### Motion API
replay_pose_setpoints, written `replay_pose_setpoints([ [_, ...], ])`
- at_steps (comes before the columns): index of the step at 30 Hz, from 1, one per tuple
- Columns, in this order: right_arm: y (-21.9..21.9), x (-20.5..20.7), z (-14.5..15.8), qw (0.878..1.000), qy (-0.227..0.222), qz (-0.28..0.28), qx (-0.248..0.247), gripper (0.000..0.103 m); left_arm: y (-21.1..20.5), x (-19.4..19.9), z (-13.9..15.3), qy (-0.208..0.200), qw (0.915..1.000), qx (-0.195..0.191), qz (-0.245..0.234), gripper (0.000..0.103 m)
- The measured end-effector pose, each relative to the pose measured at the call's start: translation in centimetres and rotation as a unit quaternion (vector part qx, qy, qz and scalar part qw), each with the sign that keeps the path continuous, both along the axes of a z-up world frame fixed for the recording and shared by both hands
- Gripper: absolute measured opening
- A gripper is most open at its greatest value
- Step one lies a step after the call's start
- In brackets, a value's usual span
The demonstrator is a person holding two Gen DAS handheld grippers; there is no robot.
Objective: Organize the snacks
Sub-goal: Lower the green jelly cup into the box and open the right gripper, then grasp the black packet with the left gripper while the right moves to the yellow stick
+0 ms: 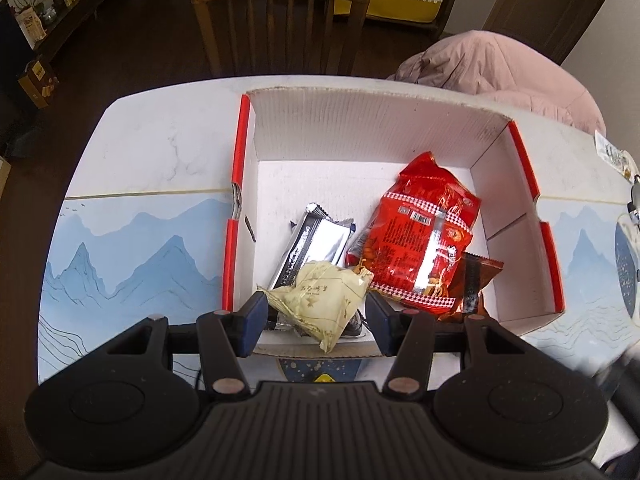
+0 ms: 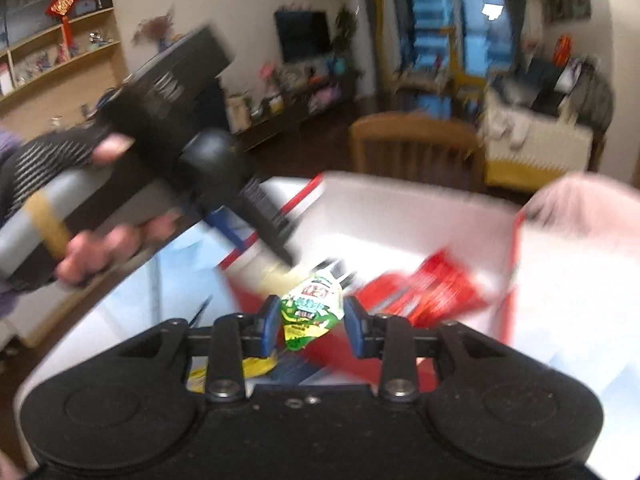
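The left gripper (image 1: 316, 318) is wide open, and a cream snack bag (image 1: 320, 304) sits loose between its fingers, inside the white box (image 1: 360, 128). Just ahead of it lie a silver packet (image 1: 316, 244) and a big red bag (image 1: 424, 236). The right gripper (image 2: 312, 322) seems to pinch a green snack pack (image 2: 310, 312), but the picture is blurry. It hangs over the box, so the pack could slip and fall outside
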State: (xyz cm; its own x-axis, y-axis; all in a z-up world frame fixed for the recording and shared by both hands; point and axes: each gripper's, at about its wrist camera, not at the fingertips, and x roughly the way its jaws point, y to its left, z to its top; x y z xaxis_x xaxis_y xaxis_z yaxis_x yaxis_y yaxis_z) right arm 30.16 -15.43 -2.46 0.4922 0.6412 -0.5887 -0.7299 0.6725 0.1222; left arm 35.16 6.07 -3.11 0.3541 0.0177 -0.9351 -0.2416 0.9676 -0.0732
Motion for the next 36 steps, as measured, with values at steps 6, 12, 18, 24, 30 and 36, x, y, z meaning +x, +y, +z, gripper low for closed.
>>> replay_pose_setpoints([
  [6, 0.6, 5.6, -1.8, 0.995, 0.036, -0.076, -0.044, 0.033, -0.2, -0.2, -0.1, 0.0, 1.0, 0.001, 0.009, 0.053],
  [12, 1.0, 7.9, -4.6, 0.989, 0.078, -0.11, -0.061, 0.034, -0.5, -0.2, -0.7, 0.005, 0.9999, 0.005, 0.011, 0.053],
  [18, 1.5, 7.7, -5.6, 0.987, 0.087, -0.105, -0.082, 0.036, -0.7, -0.3, -0.9, 0.008, 0.9999, 0.006, 0.013, 0.053],
  [24, 0.4, 6.3, -4.1, 0.989, 0.085, -0.103, -0.065, 0.037, -0.6, -1.6, 0.2, -0.001, 0.9999, 0.006, 0.011, 0.053],
  [30, -0.3, 3.6, -1.3, 0.992, 0.073, -0.095, -0.048, 0.04, 0.0, -4.1, 2.6, -0.027, 0.9996, 0.0, 0.008, 0.053],
  [36, -0.7, 0.4, 1.0, 0.994, 0.058, -0.088, -0.029, 0.041, 0.6, -7.8, 4.6, -0.048, 0.9988, -0.005, 0.003, 0.053],
])
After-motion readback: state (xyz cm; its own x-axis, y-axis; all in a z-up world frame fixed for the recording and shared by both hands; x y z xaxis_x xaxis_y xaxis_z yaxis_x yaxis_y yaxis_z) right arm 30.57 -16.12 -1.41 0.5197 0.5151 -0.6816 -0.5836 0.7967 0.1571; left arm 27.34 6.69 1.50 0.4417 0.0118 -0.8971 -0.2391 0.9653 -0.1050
